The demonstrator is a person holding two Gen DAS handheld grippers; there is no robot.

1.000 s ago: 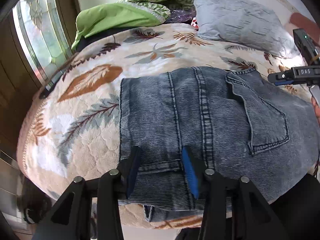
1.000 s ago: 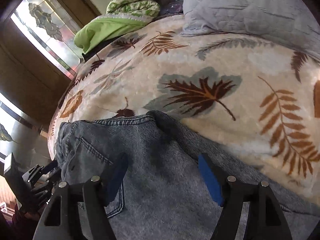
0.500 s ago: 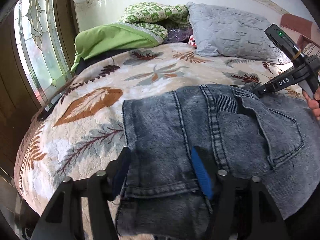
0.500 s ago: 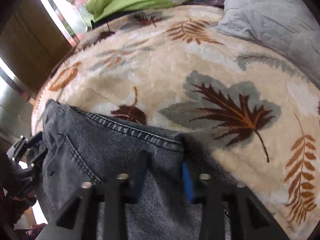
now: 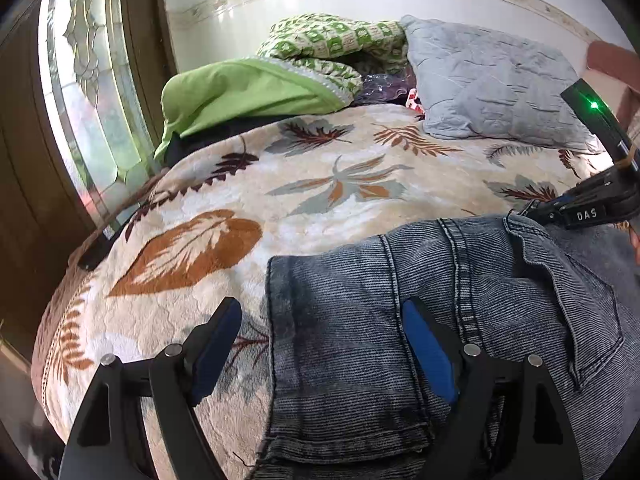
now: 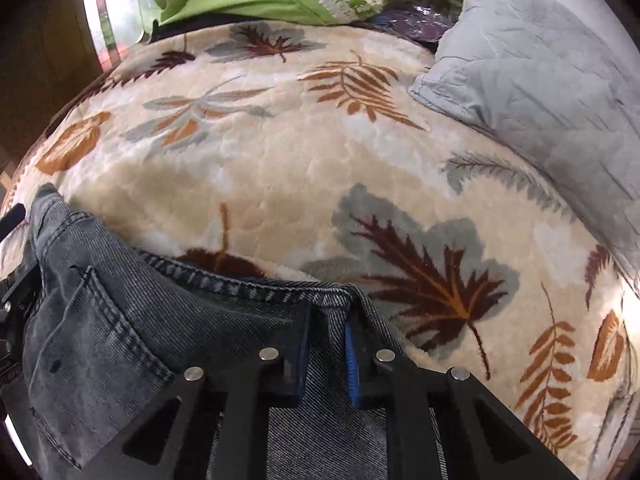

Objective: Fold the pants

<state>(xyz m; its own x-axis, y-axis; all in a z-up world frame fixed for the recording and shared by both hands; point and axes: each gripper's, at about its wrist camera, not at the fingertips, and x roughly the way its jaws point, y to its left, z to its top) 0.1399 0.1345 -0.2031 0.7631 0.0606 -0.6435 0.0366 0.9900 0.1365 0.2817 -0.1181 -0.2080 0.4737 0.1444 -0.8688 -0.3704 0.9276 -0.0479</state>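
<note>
Grey-blue denim pants point(image 5: 420, 300) lie folded on a leaf-patterned blanket point(image 5: 248, 184). My left gripper point(image 5: 320, 332) hovers over their left folded edge. Its jaws are opening, with one blue pad over the blanket and the other over the denim, neither pressing. In the right wrist view my right gripper point(image 6: 326, 326) is shut on the waistband of the pants point(image 6: 120, 320), with a fold of denim pinched between the blue pads. That gripper also shows at the right edge of the left wrist view as my right gripper point(image 5: 576, 210), at the waistband corner.
A grey pillow point(image 5: 492, 84), a lime green cloth point(image 5: 248, 88) and a green patterned bedcover point(image 5: 336, 40) lie at the head of the bed. A glass-paned window point(image 5: 84, 80) in a wooden frame stands to the left. The bed edge drops away at lower left.
My left gripper let go of the hem fold, opened wide and shifted left. My right gripper closed on the waistband, where it stood open a second ago.
</note>
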